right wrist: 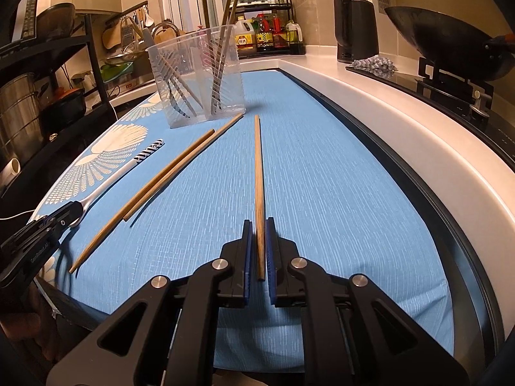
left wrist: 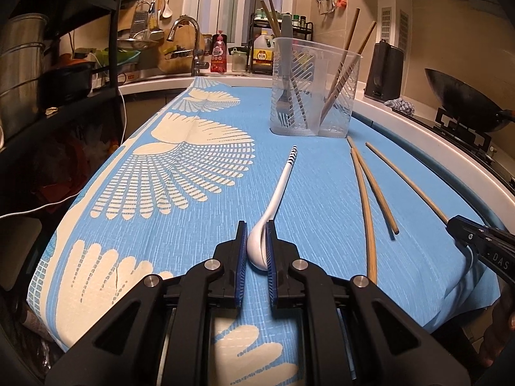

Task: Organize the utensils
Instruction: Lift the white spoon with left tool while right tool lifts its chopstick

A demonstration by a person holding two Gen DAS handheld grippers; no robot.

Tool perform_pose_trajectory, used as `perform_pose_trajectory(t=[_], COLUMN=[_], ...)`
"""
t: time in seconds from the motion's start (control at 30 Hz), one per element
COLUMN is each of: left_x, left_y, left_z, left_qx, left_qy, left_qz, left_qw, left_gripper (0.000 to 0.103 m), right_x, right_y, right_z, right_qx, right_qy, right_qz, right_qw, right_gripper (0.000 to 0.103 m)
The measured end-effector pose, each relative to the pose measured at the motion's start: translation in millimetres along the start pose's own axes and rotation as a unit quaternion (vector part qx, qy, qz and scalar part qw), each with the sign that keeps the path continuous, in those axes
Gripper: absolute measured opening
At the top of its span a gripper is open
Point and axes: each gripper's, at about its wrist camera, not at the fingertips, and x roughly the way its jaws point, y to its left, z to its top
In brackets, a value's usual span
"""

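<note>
You are working at a kitchen counter covered by a blue cloth (left wrist: 322, 199) with a cream fan pattern, a dark shelf of pots (left wrist: 22, 64) off to your left and a wok (right wrist: 450, 45) on the stove to your right.

Your left tongs (left wrist: 256, 251) are clamped on the bowl of a white spoon (left wrist: 273, 206); its handle runs straight ahead of the jaws, lying on the cloth, with a striped tip at the far end. Just to the right of these tongs lie two chopsticks (left wrist: 367, 193) side by side, crossing near their far ends.

Farther ahead, between both pairs of tongs, stands a clear plastic holder (left wrist: 313, 87). It already has a grey-handled fork on its left side and a few chopsticks leaning on its right.

Your right tongs (right wrist: 258, 247) are closed on the near end of a single chopstick (right wrist: 258, 173), which stretches away from the jaws along the cloth toward the holder's right side. To the right of these tongs runs the pale counter edge (right wrist: 402, 135), with a black kettle (right wrist: 354, 29) and a crumpled rag (right wrist: 375, 64) beyond it.
</note>
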Motion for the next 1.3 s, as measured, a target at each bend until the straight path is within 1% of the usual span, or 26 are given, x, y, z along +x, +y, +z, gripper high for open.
perform_pose_trajectory(t=[0.2, 0.33, 0.43, 0.5, 0.57, 0.63, 0.77, 1.17, 1.27, 1.3], left_x=[2.2, 0.9, -3.3, -7.0, -10.3, -10.8, -7.0, -2.7, -2.7, -3.3], left_y=[-0.8, -2.2, -2.2, -3.7, -6.3, -10.7, -10.2, -10.0, -11.0, -10.8], left_z=[-0.1, -0.5, -2.8, -5.1, -6.8, -7.8, -6.6, -5.0, -4.7, -4.4], left_qx=[0.001, 0.004, 0.001, -0.001, -0.005, 0.002, -0.001, 0.0, 0.003, 0.003], left_qy=[-0.003, -0.002, -0.003, -0.004, -0.004, -0.006, -0.003, -0.005, -0.005, -0.006], left_qz=[-0.003, -0.004, 0.009, 0.024, 0.035, 0.041, 0.034, 0.027, 0.027, 0.026], left_qw=[1.0, 1.0, 1.0, 0.9997, 0.9994, 0.9991, 0.9994, 0.9996, 0.9996, 0.9996], left_gripper=[0.011, 0.011, 0.011, 0.011, 0.011, 0.011, 0.014, 0.015, 0.014, 0.012], right_x=[0.1, -0.2, -1.3, -1.9, -1.8, -1.7, -1.5, -1.7, -1.8, -1.7], right_y=[1.0, 1.5, 0.7, 0.3, 0.3, 0.0, 0.0, 0.4, 0.4, 0.5], right_z=[0.4, 0.1, -0.8, -1.0, -0.8, -0.6, -0.5, -0.7, -0.8, -0.9], right_qx=[-0.004, -0.004, -0.003, -0.003, -0.004, -0.003, -0.004, -0.01, -0.01, -0.011], right_qy=[0.0, 0.0, -0.003, -0.004, -0.005, -0.004, -0.004, -0.005, -0.005, -0.005], right_qz=[-0.005, -0.006, -0.016, -0.023, -0.024, -0.024, -0.024, -0.026, -0.026, -0.026], right_qw=[1.0, 1.0, 1.0, 1.0, 1.0, 1.0, 1.0, 1.0, 1.0, 1.0], right_gripper=[0.006, 0.005, 0.005, 0.005, 0.005, 0.005, 0.006, 0.006, 0.006, 0.006])
